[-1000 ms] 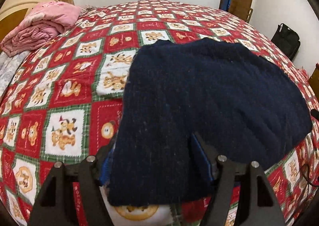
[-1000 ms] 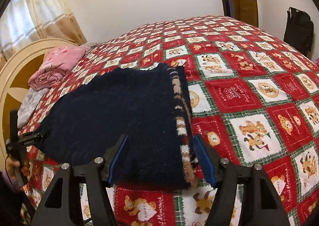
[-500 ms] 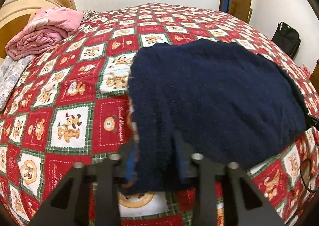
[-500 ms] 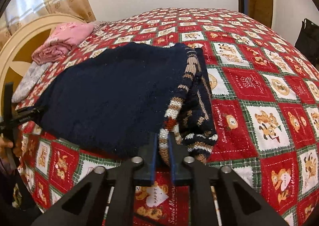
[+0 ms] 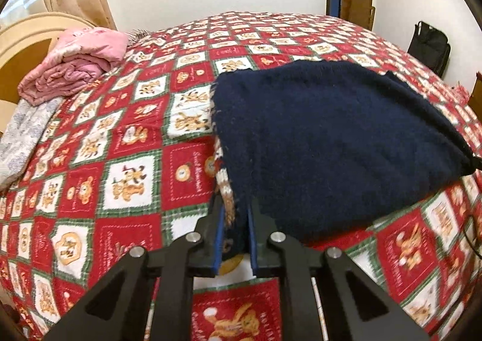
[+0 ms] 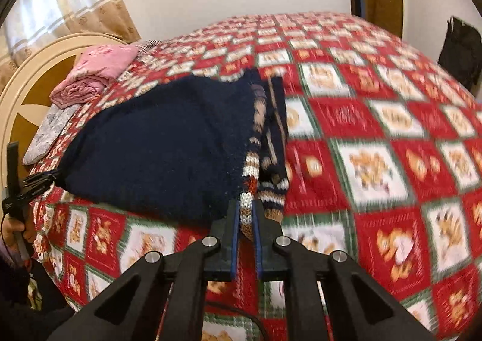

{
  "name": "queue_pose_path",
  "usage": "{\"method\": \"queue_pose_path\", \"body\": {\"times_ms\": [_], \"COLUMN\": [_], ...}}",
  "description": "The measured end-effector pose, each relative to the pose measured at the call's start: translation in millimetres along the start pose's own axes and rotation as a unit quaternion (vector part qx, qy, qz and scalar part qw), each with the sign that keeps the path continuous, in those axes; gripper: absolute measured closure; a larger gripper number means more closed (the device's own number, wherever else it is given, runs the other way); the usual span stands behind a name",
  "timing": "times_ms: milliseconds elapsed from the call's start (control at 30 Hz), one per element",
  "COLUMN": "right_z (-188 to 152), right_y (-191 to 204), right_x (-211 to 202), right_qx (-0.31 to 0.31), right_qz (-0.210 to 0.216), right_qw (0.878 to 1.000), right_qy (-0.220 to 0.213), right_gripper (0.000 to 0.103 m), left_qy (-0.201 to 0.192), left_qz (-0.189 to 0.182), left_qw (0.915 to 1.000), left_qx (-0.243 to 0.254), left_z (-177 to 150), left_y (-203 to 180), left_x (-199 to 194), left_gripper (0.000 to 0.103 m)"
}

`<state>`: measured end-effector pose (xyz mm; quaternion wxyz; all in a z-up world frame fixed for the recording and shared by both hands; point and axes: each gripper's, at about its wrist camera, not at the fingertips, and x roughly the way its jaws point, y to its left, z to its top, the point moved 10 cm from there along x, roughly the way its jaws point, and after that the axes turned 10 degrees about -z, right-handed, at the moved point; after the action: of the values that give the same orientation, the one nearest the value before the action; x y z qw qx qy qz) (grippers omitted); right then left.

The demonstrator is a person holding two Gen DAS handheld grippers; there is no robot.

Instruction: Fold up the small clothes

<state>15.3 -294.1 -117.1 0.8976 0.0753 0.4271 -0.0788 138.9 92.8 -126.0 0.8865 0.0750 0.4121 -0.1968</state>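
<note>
Navy knitted sweater [image 5: 325,142] spread on the bed [image 5: 126,142], well apart from the pink folded bedding [image 5: 78,70] by the headboard. Left gripper [image 5: 235,229] clamped on the sweater's near corner, jaws just closing, dark knit and a strip of patterned trim pinched between the blue pads. Right gripper [image 6: 247,220] clamped on the opposite near corner, biting the brown-and-white patterned hem [image 6: 250,178]; jaws fully together on the fabric. Near edge lifted a little off the bed, the far part lying flat.

Likely step: carrying the near edge over the sweater for a fold.

Risks, as judged from here:
- Thin bite on the right: only the hem band caught, so a sharp pull could slip it free.
- Uneven travel of the two grippers: skewed crease, corners off line.
- Layers visible beside the right gripper: possibly only one held, the other sagging and bunching inside the fold.
- Lifting too low: dragging the whole sweater across the bed.
</note>
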Motion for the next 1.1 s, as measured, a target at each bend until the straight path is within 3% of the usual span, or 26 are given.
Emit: {"method": "queue_pose_path", "body": {"times_ms": [133, 233, 367, 433, 467, 500, 600, 800, 900, 1033, 1100], "right_z": [-11, -9, -4, 3, 8, 11, 25, 47, 59, 60, 52], "right_y": [-3, -11, -19, -33, -43, -47, -40, 81, 143, 197, 212], "right_x": [11, 16, 13, -4, -15, -22, -46, -55, -37, 1, 23], "right_qx": [-0.01, -0.004, 0.042, 0.087, 0.112, 0.124, 0.118, -0.009, -0.035, -0.052, -0.052], "right_qz": [-0.019, -0.03, 0.014, 0.02, 0.012, 0.008, -0.007, 0.053, 0.085, 0.1, 0.1], "right_qw": [1.0, 0.999, 0.999, 0.996, 0.994, 0.992, 0.992, 0.996, 0.994, 0.993, 0.993], "right_qy": [0.011, 0.013, 0.018, 0.005, -0.007, -0.014, -0.049, -0.064, -0.059, -0.034, -0.02], "right_gripper": [0.095, 0.095, 0.094, 0.092, 0.092, 0.092, 0.092, 0.092, 0.092, 0.092, 0.092], "left_qy": [0.011, 0.011, 0.002, -0.015, -0.024, -0.036, -0.056, -0.031, -0.008, 0.023, 0.013], "left_qz": [0.023, 0.017, 0.012, -0.005, -0.006, -0.002, -0.01, -0.037, -0.05, -0.058, -0.054], "left_qw": [0.9997, 0.9998, 0.9999, 0.9991, 0.9978, 0.9959, 0.9886, 0.9783, 0.9761, 0.973, 0.9715], "left_qx": [-0.004, -0.005, -0.002, -0.04, -0.061, -0.083, -0.14, -0.202, -0.212, -0.222, -0.231], "left_z": [-12, -14, -12, -12, -12, -13, -11, 2, 4, -2, -1], "left_y": [16, 21, 22, 34, 42, 52, 71, 57, 39, 23, 23], "left_x": [8, 11, 2, -11, -16, -21, -26, 3, 26, 51, 52], "left_gripper": [0.089, 0.089, 0.079, 0.057, 0.029, 0.012, 0.01, 0.01, 0.01, 0.01, 0.01]}}
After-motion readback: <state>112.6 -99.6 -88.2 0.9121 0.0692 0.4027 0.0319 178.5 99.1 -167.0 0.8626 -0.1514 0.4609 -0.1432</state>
